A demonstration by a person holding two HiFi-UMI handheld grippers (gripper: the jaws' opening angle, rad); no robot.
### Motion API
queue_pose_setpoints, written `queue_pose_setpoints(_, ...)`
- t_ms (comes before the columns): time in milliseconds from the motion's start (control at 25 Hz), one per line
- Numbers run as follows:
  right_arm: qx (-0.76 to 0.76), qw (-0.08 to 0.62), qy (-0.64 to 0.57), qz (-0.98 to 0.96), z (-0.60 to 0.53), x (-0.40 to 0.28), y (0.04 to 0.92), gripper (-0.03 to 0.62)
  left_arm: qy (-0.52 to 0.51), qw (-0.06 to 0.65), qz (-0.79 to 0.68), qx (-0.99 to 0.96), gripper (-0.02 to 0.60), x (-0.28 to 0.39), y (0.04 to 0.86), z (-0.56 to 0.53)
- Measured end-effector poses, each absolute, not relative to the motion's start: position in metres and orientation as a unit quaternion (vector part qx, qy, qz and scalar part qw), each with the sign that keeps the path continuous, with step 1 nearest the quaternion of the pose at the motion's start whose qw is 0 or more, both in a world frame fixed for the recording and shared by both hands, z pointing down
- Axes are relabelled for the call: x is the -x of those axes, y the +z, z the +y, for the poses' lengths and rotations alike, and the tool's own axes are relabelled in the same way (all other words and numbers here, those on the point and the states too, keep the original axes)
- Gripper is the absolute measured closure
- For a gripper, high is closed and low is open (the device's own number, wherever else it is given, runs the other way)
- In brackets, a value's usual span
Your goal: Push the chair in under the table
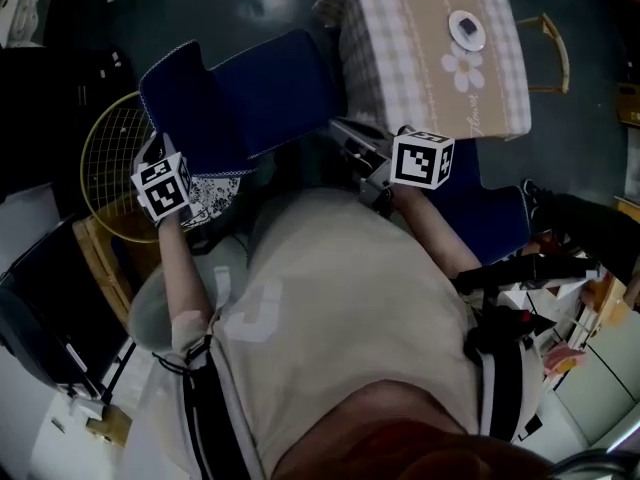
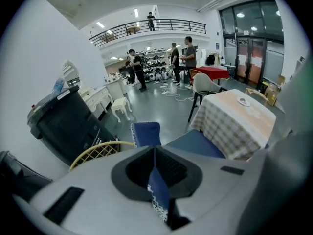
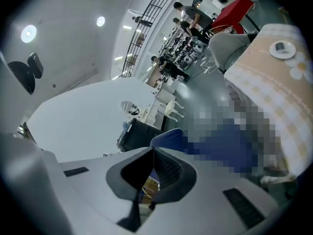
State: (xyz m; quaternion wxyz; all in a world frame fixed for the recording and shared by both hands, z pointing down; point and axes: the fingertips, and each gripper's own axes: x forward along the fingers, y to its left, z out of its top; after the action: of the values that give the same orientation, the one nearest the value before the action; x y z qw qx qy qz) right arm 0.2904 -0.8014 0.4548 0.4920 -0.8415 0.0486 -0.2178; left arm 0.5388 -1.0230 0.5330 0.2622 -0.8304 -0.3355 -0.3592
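1. The left gripper (image 2: 155,163) is clamped tight on a blue cloth flap with white lace edging (image 2: 159,195), apparently the chair cover's hem.
2. The right gripper (image 3: 153,155) is closed with nothing in it.
3. In the head view, the blue-cushioned chair with a yellow rattan frame (image 1: 265,98) stands pulled out at the person's 11 o'clock.
4. The table draped in beige checked cloth (image 1: 400,38) lies at the chair's 2 o'clock. The push likely runs that way along the seat, and the left gripper is nearer the backrest.

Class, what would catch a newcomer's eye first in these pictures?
A blue chair stands beside the checked-cloth table, at the head view's top. The left gripper is shut on the chair's lace-edged blue cover.
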Motion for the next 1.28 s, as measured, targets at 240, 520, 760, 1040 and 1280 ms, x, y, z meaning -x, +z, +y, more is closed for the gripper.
queue_pose_setpoints(240, 0.839, 0.495, -0.225, 0.036, -0.809, -0.297, 0.458, 0.582, -0.453, 0.196, -0.350, 0.796, 0.336, -0.543, 0.577, -1.042)
queue_pose_setpoints(520, 0.829, 0.511, -0.226, 0.008, -0.812, -0.303, 0.469, 0.582, -0.534, 0.153, -0.344, 0.757, 0.245, -0.554, 0.631, -1.051)
queue_pose_setpoints(760, 0.821, 0.528, -0.217, -0.029, -0.809, -0.298, 0.471, 0.582, -0.555, 0.147, -0.354, 0.738, 0.247, -0.565, 0.652, -1.040)
queue_pose_setpoints(1040, 0.810, 0.550, -0.199, -0.048, -0.806, -0.291, 0.475, 0.582, -0.608, 0.145, -0.374, 0.685, 0.249, -0.548, 0.670, -1.033)
queue_pose_setpoints(1280, 0.796, 0.574, -0.182, -0.060, -0.802, -0.285, 0.484, 0.582, -0.646, 0.111, -0.368, 0.659, 0.301, -0.544, 0.677, -1.036)
